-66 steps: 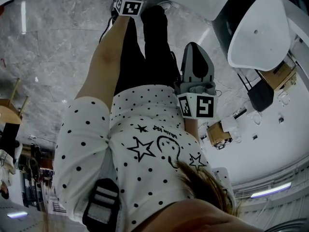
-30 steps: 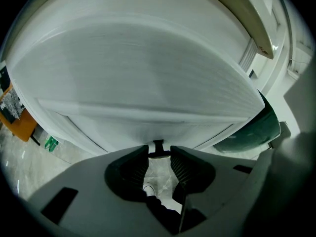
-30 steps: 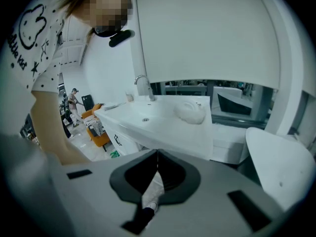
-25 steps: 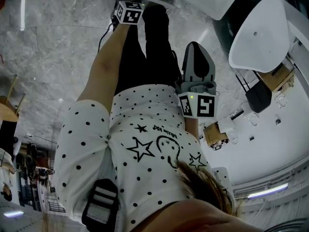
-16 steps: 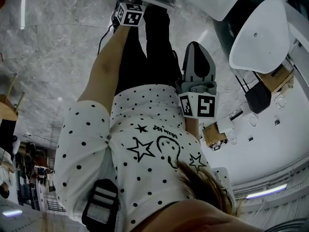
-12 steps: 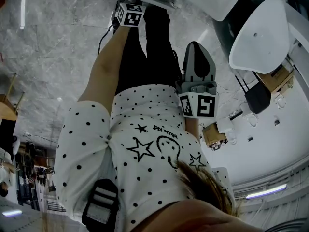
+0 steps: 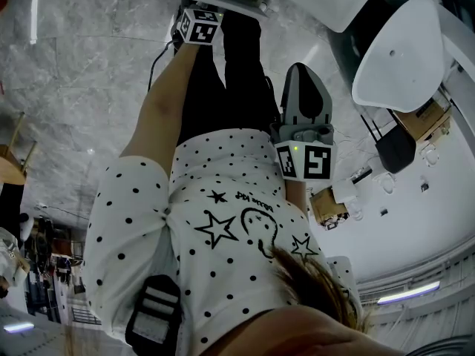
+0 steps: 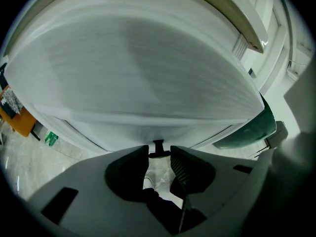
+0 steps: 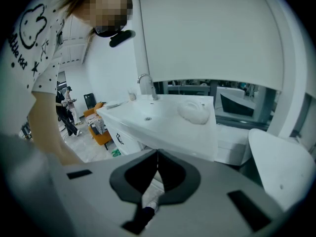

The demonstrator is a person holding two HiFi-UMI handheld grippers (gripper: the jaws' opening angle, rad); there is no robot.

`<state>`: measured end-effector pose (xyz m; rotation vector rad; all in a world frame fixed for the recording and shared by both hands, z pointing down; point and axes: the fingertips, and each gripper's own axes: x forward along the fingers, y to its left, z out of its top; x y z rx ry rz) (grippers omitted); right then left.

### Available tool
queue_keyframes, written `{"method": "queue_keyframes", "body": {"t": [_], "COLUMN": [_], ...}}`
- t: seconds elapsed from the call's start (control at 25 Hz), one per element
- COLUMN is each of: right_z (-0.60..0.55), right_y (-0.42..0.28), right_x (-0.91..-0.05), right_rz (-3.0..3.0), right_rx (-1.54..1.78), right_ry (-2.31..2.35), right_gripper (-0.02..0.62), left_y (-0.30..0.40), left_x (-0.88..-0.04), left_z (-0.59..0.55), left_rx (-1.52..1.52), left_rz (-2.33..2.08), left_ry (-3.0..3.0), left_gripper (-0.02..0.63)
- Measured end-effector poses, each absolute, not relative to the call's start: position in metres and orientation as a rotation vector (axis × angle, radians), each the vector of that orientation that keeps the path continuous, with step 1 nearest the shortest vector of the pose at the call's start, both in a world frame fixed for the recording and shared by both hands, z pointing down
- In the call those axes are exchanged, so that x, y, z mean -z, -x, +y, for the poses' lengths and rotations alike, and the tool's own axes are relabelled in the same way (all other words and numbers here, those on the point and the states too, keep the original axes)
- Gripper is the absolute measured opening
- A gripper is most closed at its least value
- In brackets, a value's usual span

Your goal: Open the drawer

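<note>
Both claws show clearly: the left claw (image 8: 159, 151) grips the small dark handle (image 8: 158, 145), jaws wide and the crossbar reaching from one pad to the other, while the right claw (image 9: 157, 155) has its jaws pressed together on nothing. Black-and-white square markers cover the cube (image 7: 303, 162) on the right claw, near the middle of the head view. The person's white dotted shirt (image 7: 223, 236), toward 6 o'clock there, carries stars, a smiley face and a short line of script too small to read surely. The drawer (image 8: 138, 68) is a plain, smooth white front filling the left claw's view from 9 to 3 o'clock, the handle toward 6 o'clock; in the head view it sits at 12 o'clock. Grey marbled floor (image 7: 74, 73) spreads toward 10 o'clock and a white chair (image 7: 401, 50) stands at 2 o'clock. The right claw's view shows a white sink (image 9: 163, 115) with a tap (image 9: 145, 85) at its centre.
</note>
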<state>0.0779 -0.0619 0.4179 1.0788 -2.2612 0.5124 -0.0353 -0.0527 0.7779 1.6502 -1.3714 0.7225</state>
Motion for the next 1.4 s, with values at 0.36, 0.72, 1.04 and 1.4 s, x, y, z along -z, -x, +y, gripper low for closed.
{"method": "queue_keyframes", "body": {"t": [0.36,0.72,1.04,1.4], "right_z": [-0.0598,-0.0617,-0.0631,-0.0644], "right_y": [-0.0769,-0.0777,-0.0765,-0.0748], "right_x": [-0.4187,-0.4188,-0.4178,-0.4169], "right_rz": [-2.259,-2.257,-2.258,-2.256], "right_rx": [-0.510,-0.514,-0.515,-0.515], "right_ry": [-1.074,-1.078,-1.082,-1.080], "right_gripper": [0.014,0.014,0.014,0.014], "left_y": [0.0353,0.0348,0.0363,0.0365], "left_x": [-0.7778,-0.7778,-0.7768,-0.7753], "left_z": [-0.0521,-0.0529,-0.0524,-0.0530], "left_rx": [-0.712,-0.705,-0.705,-0.702], "left_rz": [-1.367,-1.367,-1.368,-1.366], "left_ry": [-1.670,-1.667,-1.664,-1.665], "left_gripper": [0.141,0.141,0.141,0.141]}}
